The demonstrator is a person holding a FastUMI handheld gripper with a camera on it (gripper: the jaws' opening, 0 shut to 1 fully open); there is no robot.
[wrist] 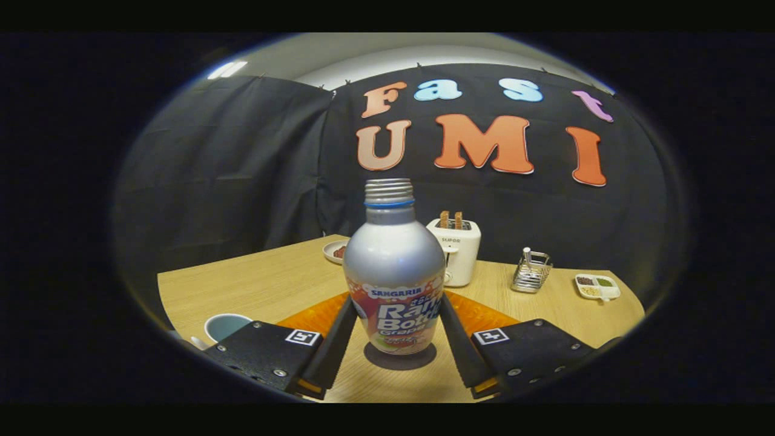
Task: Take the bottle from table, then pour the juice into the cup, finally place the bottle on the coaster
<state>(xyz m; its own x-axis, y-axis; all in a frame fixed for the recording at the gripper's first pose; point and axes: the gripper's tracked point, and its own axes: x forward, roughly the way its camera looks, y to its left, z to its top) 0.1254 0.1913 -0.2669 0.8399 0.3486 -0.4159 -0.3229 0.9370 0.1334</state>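
A silver bottle (393, 260) with a colourful label and a bare threaded neck stands upright between my fingers. Its base is at or just above the wooden table (260, 281), with its shadow right beneath it. My gripper (396, 303) is shut on the bottle, one finger pressing each side of the label. An orange coaster (312, 318) lies just beyond the fingers, behind the bottle. A pale blue cup (225, 327) stands to the left of the left finger.
Behind the bottle stands a white toaster (459, 251) with two slices in it, and a small plate (335, 250) lies to its left. A wire rack (531, 270) and a white divided dish (597, 286) stand at the far right.
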